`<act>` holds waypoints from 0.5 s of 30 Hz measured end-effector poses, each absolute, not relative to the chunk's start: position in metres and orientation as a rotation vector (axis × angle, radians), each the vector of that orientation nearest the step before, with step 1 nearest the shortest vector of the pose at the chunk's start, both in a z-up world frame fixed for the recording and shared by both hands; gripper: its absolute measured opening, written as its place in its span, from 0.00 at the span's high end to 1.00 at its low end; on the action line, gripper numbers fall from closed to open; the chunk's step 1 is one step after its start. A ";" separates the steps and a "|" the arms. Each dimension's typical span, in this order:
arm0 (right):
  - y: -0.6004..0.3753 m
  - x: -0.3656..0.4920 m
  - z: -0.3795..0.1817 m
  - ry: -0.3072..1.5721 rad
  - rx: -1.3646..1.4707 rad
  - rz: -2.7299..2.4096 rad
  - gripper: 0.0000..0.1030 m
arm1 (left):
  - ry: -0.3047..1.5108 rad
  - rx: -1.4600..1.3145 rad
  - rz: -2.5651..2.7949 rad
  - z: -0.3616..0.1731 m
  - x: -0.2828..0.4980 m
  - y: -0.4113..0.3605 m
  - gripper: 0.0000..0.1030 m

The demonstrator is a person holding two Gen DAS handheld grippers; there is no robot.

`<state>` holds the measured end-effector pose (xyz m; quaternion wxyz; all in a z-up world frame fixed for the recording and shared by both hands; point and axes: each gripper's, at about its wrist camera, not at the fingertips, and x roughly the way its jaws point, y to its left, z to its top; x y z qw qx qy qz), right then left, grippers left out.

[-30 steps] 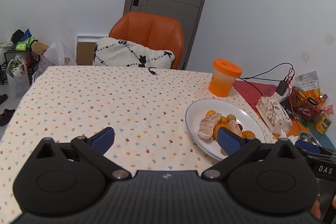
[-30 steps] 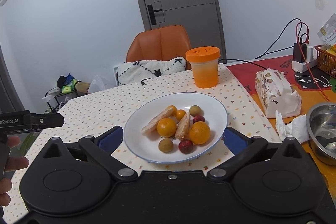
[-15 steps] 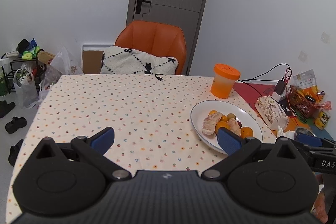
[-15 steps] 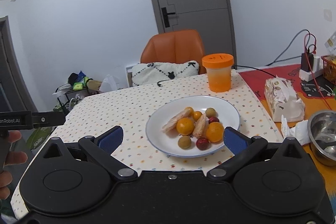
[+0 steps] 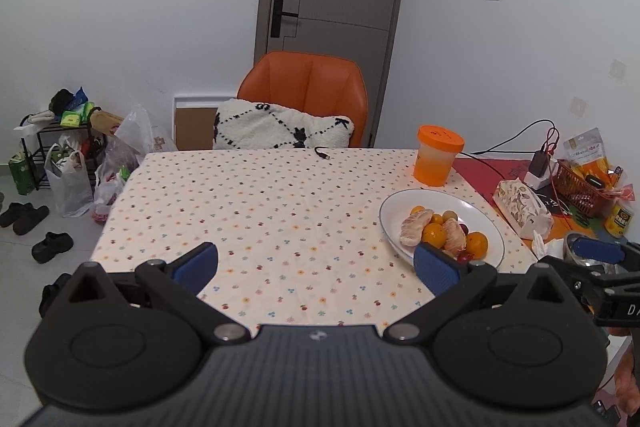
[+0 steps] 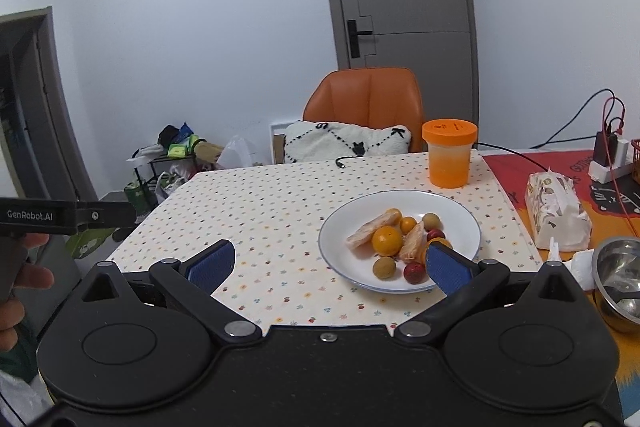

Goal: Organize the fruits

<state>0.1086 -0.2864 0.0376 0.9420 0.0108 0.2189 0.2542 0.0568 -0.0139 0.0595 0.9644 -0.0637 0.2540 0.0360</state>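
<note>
Both claws, left claw (image 5: pixel 316 263) and right claw (image 6: pixel 326 263), gape empty; only the right view shows the bowl (image 6: pixel 618 283).

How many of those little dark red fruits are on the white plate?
2 visible on the white plate. One dark red fruit lies at the near rim beside a brownish one; the other dark red fruit sits further back, behind the peeled segments. The right gripper's finger could hide more.

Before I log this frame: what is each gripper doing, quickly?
Left gripper: open, holding nothing, above the tablecloth.
Right gripper: open, holding nothing, near the plate of fruit.
</note>
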 end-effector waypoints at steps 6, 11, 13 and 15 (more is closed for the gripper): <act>-0.276 0.093 0.037 0.439 -0.040 0.536 0.00 | 0.510 -0.119 0.080 0.059 0.043 -0.008 0.00; -0.279 0.084 0.036 0.438 -0.016 0.529 0.00 | 0.495 -0.123 0.097 0.056 0.030 -0.004 0.00; -0.281 0.081 0.034 0.443 -0.006 0.526 0.00 | 0.499 -0.118 0.100 0.054 0.024 -0.003 0.00; -0.284 0.078 0.033 0.449 0.006 0.520 0.00 | 0.499 -0.111 0.111 0.053 0.020 -0.001 0.00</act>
